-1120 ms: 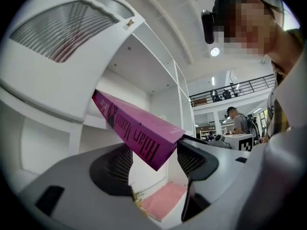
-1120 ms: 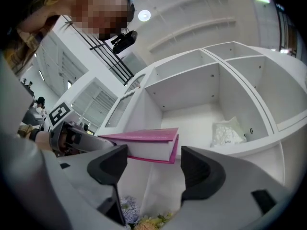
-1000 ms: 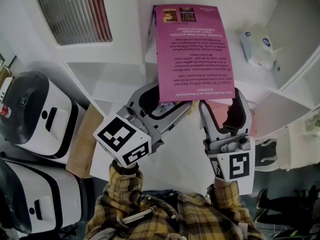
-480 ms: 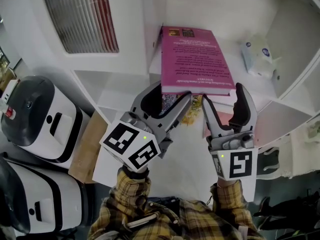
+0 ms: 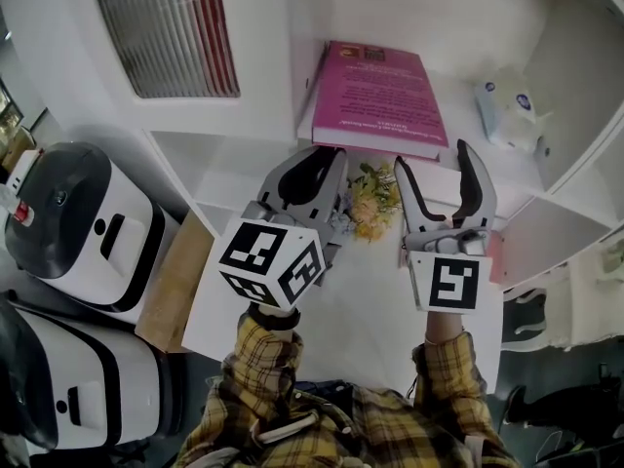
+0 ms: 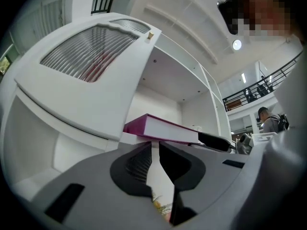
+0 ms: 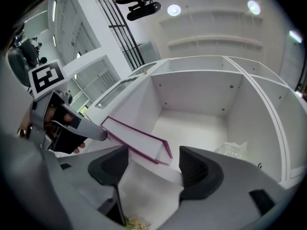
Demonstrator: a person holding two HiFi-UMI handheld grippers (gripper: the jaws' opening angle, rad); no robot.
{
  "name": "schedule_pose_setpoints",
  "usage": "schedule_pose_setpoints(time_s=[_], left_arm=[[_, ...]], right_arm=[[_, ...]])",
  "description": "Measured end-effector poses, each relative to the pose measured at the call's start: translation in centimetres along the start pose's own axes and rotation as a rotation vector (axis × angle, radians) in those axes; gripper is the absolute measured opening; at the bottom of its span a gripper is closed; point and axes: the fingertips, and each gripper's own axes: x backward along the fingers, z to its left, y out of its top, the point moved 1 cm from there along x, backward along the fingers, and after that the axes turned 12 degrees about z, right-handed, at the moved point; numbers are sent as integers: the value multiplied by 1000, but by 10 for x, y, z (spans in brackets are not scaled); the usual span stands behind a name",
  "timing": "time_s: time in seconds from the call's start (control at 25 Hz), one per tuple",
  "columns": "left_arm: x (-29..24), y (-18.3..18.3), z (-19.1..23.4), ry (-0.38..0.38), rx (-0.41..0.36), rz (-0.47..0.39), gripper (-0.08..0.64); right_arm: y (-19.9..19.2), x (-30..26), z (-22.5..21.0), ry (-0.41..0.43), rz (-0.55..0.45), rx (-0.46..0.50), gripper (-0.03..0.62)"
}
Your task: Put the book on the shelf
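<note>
From the head view there is one pink book (image 5: 378, 94), lying flat on the shelf (image 5: 458, 130) in a white compartment, its near edge sticking out a little over the front lip. One crumpled white packet (image 5: 507, 110) sits in the same compartment, to the book's right and apart from it. Two grippers hover just below the book: the left gripper (image 5: 317, 164) and the right gripper (image 5: 434, 162), with one small bunch of flowers (image 5: 370, 198) showing between them further down. Two white rounded appliances (image 5: 58, 227) stand at the far left.

In the left gripper view its two fingers are drawn narrow, only a slit between them and nothing in it. The book rests on the shelf edge just above and beyond them.

In the right gripper view its two fingers stand wide and hold nothing. The book's corner shows past the gap. The left gripper's tip is at the book's left edge; I cannot tell if it touches.
</note>
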Motion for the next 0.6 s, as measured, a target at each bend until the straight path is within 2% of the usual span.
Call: schedule_pose_setpoints(time_s=[0.12, 0.28, 0.6], left_arm=[[-1, 1, 5, 6, 13, -6, 55], [-1, 2, 6, 12, 1, 0, 46], [13, -3, -9, -7, -45, 6, 46]], right_arm=[[-3, -1, -1, -1, 8, -5, 321], [-11, -2, -2, -5, 65, -21, 314], [-4, 16, 0, 15, 18, -65, 314]])
